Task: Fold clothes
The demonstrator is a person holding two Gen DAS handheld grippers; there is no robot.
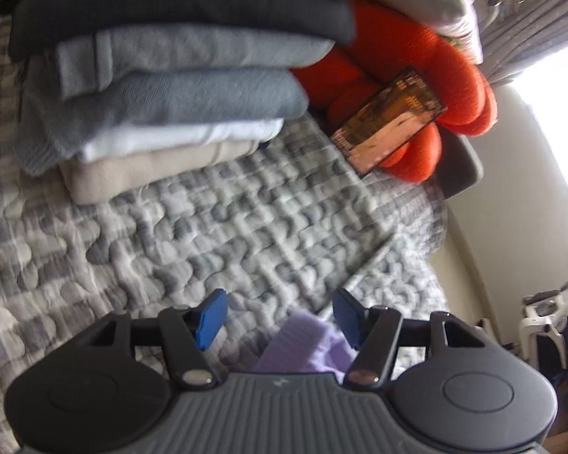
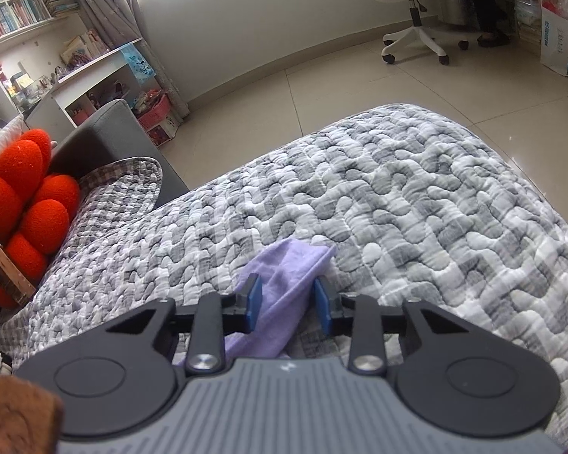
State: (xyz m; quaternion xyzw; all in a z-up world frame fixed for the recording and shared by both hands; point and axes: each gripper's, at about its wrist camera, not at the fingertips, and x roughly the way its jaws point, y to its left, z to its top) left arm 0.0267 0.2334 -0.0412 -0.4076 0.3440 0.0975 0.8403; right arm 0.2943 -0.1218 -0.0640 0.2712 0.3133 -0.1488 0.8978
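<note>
Lilac garment (image 2: 284, 283): soft knit, lying rumpled on the grey quilted bedcover (image 2: 416, 196), partly bunched under my two tools. How much of it is folded I cannot tell; most of it is hidden beneath the gripper bodies.

Position relative to right gripper (image 2: 287, 302): cloth passes directly between the blue pads (image 2: 254, 302). The visible strip runs diagonally, from low on the left under the tool body up to a blunt end beyond the right pad. Jaws stand partly apart, with a gap showing between the right pad and the cloth, so I judge nothing is pinched there.

Position relative to left gripper (image 1: 280, 317): a fold of the same lilac cloth (image 1: 303, 344) rises between the fingers, behind the pad tips and nearer the right-hand pad (image 1: 346, 317). Jaws are wide apart and grip nothing. This view is motion-blurred, so the cloth edge is unclear.

Nearer tool: both sit over the garment; the right one has the better-centred line on it, with the free end lying ahead of and right of its pads.

Stack of folded clothes (image 1: 170, 87): dark grey, pale blue, white and beige layers, ahead and to the left of the left gripper, well apart from the lilac piece.

Orange cushion (image 1: 416, 87) with a book (image 1: 388, 121) leaning on it: beside the stack, clear of the working area.

Judgement: any closing grip turns on the diagonal lie of the strip across the right pads.
</note>
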